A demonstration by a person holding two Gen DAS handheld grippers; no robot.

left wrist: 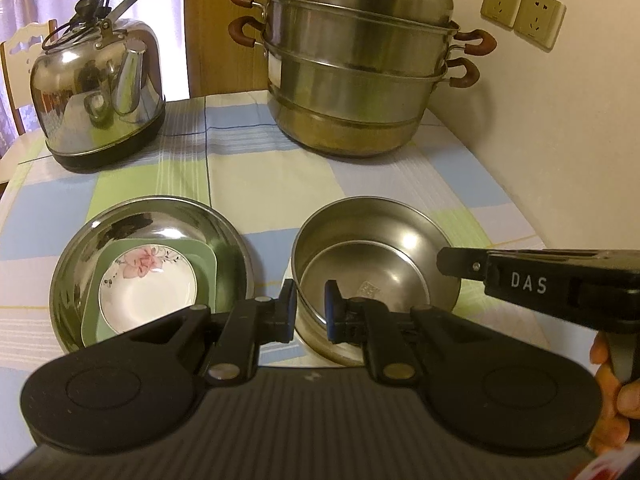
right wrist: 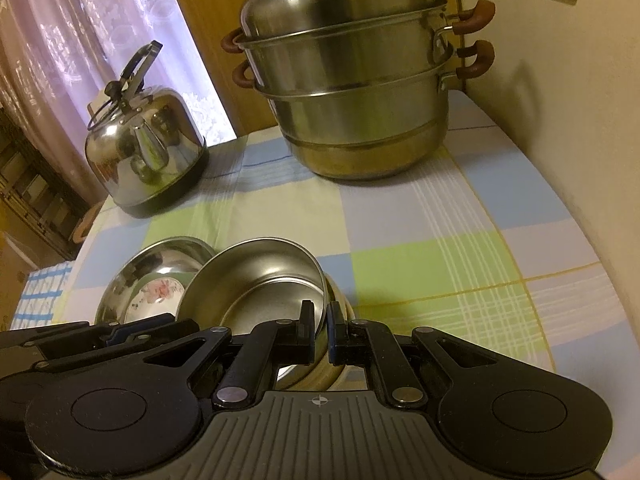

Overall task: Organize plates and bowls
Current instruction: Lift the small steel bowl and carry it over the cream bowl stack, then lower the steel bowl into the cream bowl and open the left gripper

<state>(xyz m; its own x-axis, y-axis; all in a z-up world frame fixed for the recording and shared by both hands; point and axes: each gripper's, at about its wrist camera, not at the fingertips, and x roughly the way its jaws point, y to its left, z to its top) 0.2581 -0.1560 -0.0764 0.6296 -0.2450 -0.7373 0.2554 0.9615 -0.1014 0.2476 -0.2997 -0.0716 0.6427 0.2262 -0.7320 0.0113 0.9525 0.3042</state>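
Lower centre of both frames: two steel bowls nested, sitting on the checked tablecloth (left wrist: 248, 184).
Left gripper (left wrist: 311, 312): clenched across the near rim of the outer steel bowl (left wrist: 432, 220), one finger outside the wall, the other inside.
Right gripper (right wrist: 320, 326): clenched on the rim at the lower centre of the right wrist frame; which of the two rims, cannot tell.
Inner steel bowl (left wrist: 360, 276): lay inside the outer one, tilted up in the right wrist view.
Lower left, left wrist frame: wide steel basin (left wrist: 80, 248) holding a green square plate (left wrist: 206, 260) with a floral saucer (left wrist: 148, 288) on top, just beside the nested bowls.
Upper left: steel kettle (left wrist: 100, 100), upright.
Upper centre: lidded steel steamer pot (left wrist: 360, 80), well apart from the bowls.
Upper right: wall sockets (left wrist: 520, 10).
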